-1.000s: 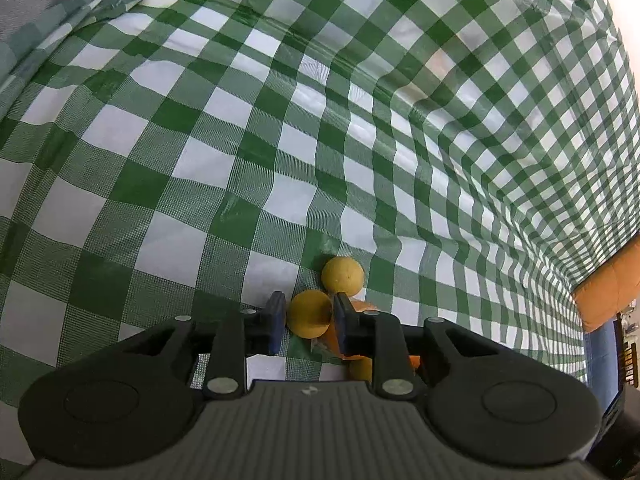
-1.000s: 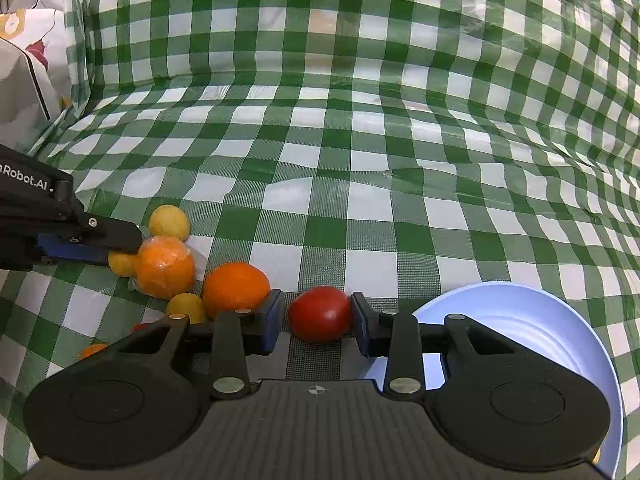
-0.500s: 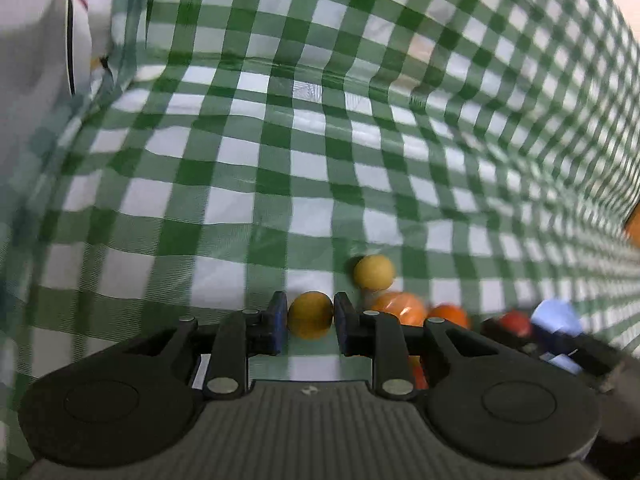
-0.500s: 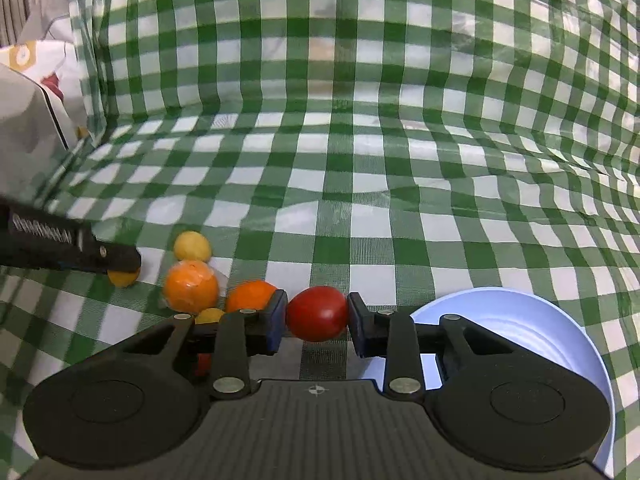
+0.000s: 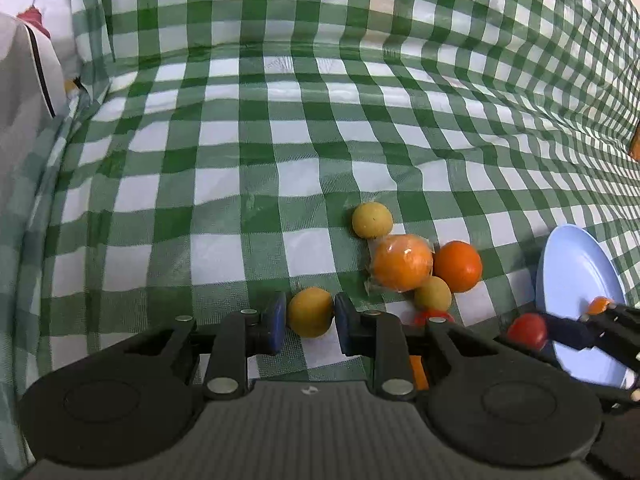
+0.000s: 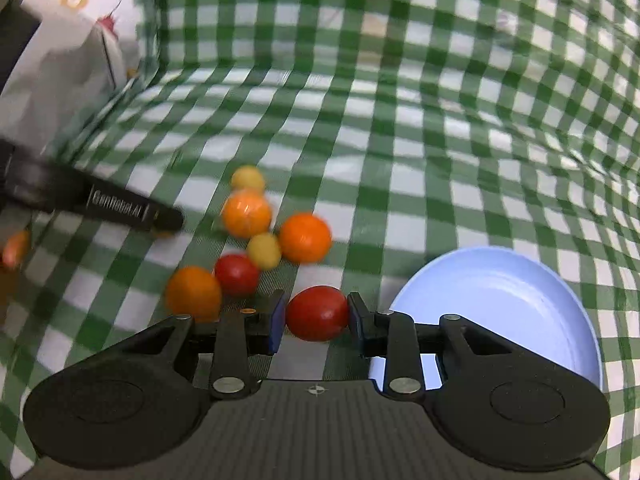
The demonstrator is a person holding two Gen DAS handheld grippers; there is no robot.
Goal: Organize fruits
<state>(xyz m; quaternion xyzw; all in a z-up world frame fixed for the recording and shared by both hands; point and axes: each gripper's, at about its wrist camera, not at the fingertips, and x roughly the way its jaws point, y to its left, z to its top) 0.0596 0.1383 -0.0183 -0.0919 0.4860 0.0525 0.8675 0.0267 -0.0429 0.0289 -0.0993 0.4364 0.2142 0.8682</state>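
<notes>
My left gripper (image 5: 311,316) is shut on a small yellow fruit (image 5: 310,312) and holds it above the green checked cloth. My right gripper (image 6: 317,318) is shut on a red tomato (image 6: 317,313), just left of a light blue plate (image 6: 520,292). The plate also shows in the left wrist view (image 5: 576,280), with the right gripper and its tomato (image 5: 527,330) in front of it. A pile of fruit lies on the cloth: a wrapped orange (image 5: 402,264), an orange (image 5: 458,266), two yellow fruits (image 5: 372,220) and a red tomato (image 6: 236,274).
A white paper bag (image 6: 60,68) stands at the far left by the raised cloth edge. Another orange (image 6: 193,292) lies left of the right gripper. An orange fruit (image 6: 16,246) shows at the left edge. The cloth rises like a wall at the back.
Both grippers have lifted and pulled back with their fruit. The left gripper has swung so the pile and plate come into its view. The right gripper shifted toward the plate.
</notes>
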